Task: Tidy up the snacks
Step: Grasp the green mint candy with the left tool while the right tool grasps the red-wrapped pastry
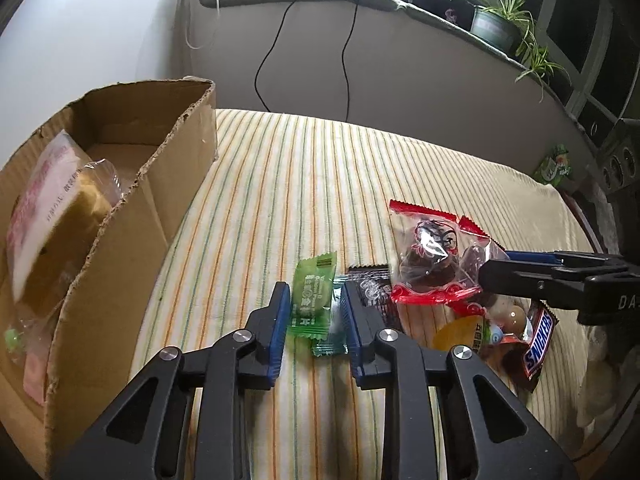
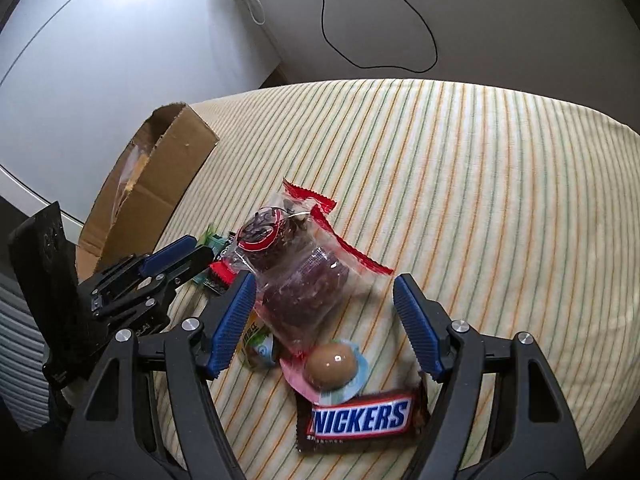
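The left gripper [image 1: 316, 312] stands narrow around a green candy wrapper [image 1: 311, 301], one blue pad on each side of it; whether the pads actually press on the wrapper cannot be told from this view. A teal wrapper [image 1: 332, 344] lies just under the green one, touching it, and a black sachet [image 1: 372, 292] sits just beside the right-hand pad. The right gripper [image 2: 324, 320] hangs fairly wide, gripping nothing, its pads either side of a clear packet with red edges [image 2: 304, 280] that holds dark pieces. Nearer that gripper's body lie a brown egg-shaped sweet in a round blister [image 2: 331, 364] and a Snickers bar [image 2: 360, 420], the blister overlapping the bar's top edge; a small packet with a green label [image 2: 256, 344] lies by the left pad. All of these rest in a loose cluster on a striped cloth [image 2: 480, 200] covering the surface. To the left of the cluster stands an open cardboard box [image 1: 132, 216] with a torn rim, and inside it leans a bagged yellow cake [image 1: 68, 208].
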`<act>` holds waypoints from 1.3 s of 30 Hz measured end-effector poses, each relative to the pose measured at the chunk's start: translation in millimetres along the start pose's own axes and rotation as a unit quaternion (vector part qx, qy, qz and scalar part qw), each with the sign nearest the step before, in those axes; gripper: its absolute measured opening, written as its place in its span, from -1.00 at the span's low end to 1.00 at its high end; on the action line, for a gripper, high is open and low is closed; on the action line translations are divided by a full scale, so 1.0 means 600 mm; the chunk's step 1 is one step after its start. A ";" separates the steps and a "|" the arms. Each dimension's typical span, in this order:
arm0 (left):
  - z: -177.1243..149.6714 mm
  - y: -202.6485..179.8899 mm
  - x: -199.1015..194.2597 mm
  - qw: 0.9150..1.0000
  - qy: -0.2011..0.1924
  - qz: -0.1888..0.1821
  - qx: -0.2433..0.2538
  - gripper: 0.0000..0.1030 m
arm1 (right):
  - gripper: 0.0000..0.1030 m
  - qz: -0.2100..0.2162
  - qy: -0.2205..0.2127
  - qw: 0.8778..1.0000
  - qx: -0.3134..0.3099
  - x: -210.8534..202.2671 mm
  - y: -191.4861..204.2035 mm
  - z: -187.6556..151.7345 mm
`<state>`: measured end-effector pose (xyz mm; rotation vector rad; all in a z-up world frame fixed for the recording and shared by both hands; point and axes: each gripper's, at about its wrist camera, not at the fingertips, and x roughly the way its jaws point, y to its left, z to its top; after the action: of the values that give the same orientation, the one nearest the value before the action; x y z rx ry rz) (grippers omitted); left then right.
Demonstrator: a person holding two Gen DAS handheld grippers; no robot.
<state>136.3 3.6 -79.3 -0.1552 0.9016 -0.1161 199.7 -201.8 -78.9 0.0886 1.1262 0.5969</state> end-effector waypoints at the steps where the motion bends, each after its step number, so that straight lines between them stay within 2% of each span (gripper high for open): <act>1: 0.000 0.002 -0.001 1.000 0.000 -0.002 -0.002 -0.58 | 0.41 -0.002 0.000 1.000 -0.004 0.001 0.002 0.003; 4: 0.000 0.010 0.000 1.000 0.004 -0.014 -0.013 -0.58 | 0.35 -0.015 0.001 1.000 -0.023 0.007 0.015 0.010; 6: 0.000 0.015 0.000 1.000 0.005 -0.020 -0.020 -0.61 | 0.24 -0.009 0.008 1.000 -0.028 0.014 0.021 0.013; 10: -0.001 0.013 -0.001 1.000 0.004 -0.019 -0.017 -0.62 | 0.18 -0.012 0.016 0.999 -0.042 0.027 0.029 0.016; 14: -0.003 0.008 -0.004 1.000 0.003 -0.010 -0.009 -0.59 | 0.17 -0.014 0.021 0.998 -0.050 0.027 0.031 0.014; 21: 0.004 0.018 0.001 0.999 0.011 -0.031 -0.027 -0.60 | 0.19 -0.025 0.034 0.996 -0.075 0.042 0.042 0.021; 29: -0.003 0.018 -0.003 0.999 0.003 -0.032 -0.033 -0.64 | -0.05 -0.020 0.018 0.996 -0.079 0.024 0.034 0.020; 33: -0.011 0.036 -0.012 0.998 -0.001 -0.038 -0.053 -0.64 | -0.08 -0.028 0.013 0.996 -0.079 0.016 0.023 0.020; 39: -0.012 0.032 -0.032 0.998 -0.013 -0.041 -0.051 -0.64 | -0.19 -0.020 -0.001 0.997 -0.077 -0.002 0.017 0.019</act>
<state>119.7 25.1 -72.6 -0.2885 0.8748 -0.1437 205.0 -191.2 -69.0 -0.0648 1.0734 0.6458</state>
